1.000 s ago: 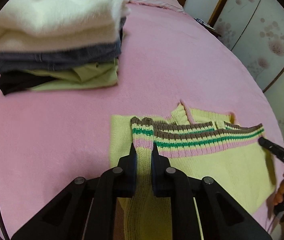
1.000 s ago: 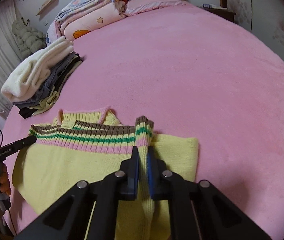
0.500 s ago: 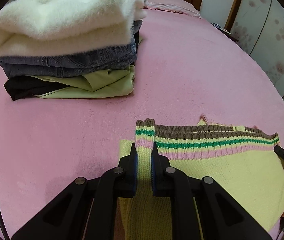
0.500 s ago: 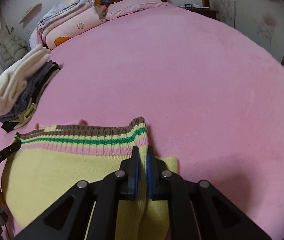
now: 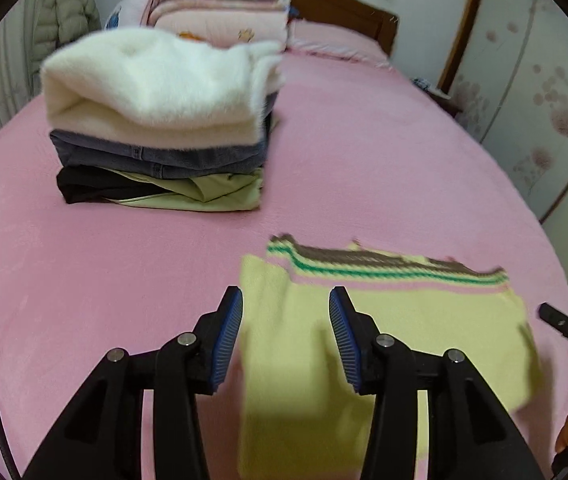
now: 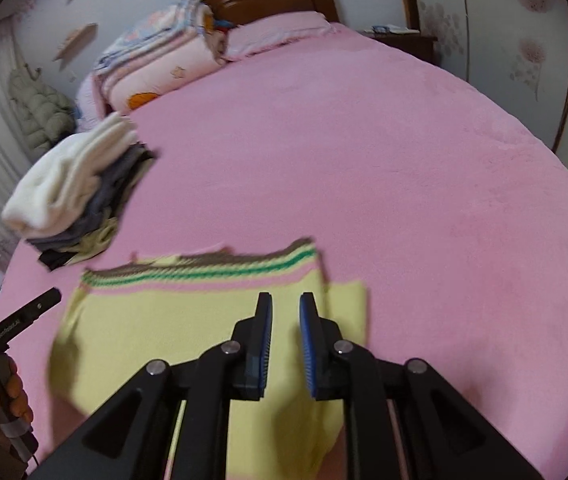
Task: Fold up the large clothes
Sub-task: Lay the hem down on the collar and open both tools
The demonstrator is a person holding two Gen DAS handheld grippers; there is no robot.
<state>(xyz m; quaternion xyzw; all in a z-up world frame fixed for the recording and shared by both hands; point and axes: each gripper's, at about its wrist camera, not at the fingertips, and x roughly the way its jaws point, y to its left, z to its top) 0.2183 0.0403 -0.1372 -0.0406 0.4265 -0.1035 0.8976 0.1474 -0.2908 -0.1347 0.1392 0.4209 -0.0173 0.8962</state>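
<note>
A yellow knit sweater (image 5: pixel 396 320) with a brown, green and pink striped hem lies folded flat on the pink bed; it also shows in the right wrist view (image 6: pixel 187 320). My left gripper (image 5: pixel 286 304) is open and empty above the sweater's left edge. My right gripper (image 6: pixel 286 304) is open and empty above the sweater's right part. The right gripper's tip (image 5: pixel 564 326) shows at the right edge of the left wrist view, and the left gripper (image 6: pixel 15 320) shows at the left of the right wrist view.
A stack of folded clothes (image 5: pixel 155 120) with a white fluffy one on top stands at the back left; it also shows in the right wrist view (image 6: pixel 79 188). Folded quilts (image 6: pixel 163 64) and a wooden headboard (image 6: pixel 275 0) are at the far end. A wardrobe (image 5: pixel 544 92) stands to the right.
Both grippers have let go of the sweater's striped hem and opened. They have drawn back and up, and the sweater now lies folded on the bed.
</note>
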